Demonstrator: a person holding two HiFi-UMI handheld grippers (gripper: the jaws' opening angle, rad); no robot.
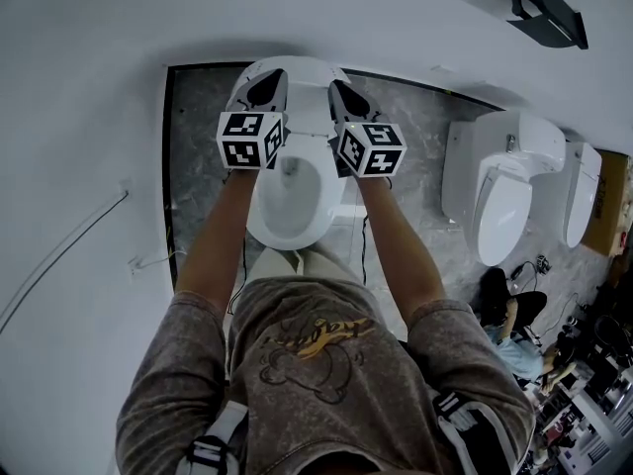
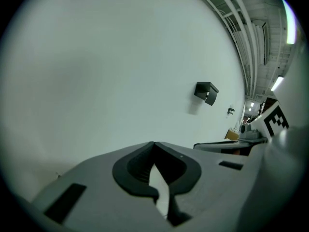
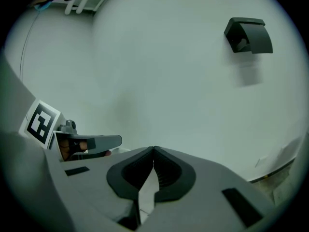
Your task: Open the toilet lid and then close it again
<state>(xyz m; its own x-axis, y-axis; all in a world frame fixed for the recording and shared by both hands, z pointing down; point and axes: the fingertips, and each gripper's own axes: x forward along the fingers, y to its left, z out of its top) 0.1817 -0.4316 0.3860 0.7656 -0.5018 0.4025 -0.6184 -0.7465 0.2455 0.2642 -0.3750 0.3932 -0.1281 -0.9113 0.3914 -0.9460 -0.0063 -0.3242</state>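
A white toilet (image 1: 287, 206) stands right in front of me with its bowl showing and its lid (image 1: 309, 77) raised against the white wall. My left gripper (image 1: 265, 85) is on the lid's upper left edge, my right gripper (image 1: 346, 97) on its upper right. In the left gripper view the gripper (image 2: 153, 146) has its black pads meeting at the tips over a white sliver of lid (image 2: 161, 187). In the right gripper view that gripper (image 3: 153, 151) is pinched the same way on the lid (image 3: 147, 190). Both cameras look up the bare wall.
Two more white toilets (image 1: 499, 186) (image 1: 582, 191) stand to the right, with a cardboard box (image 1: 610, 201) past them. A black fixture (image 1: 544, 8) (image 2: 206, 92) (image 3: 248, 35) hangs on the wall. Gear and cables lie on the floor at lower right (image 1: 524, 315).
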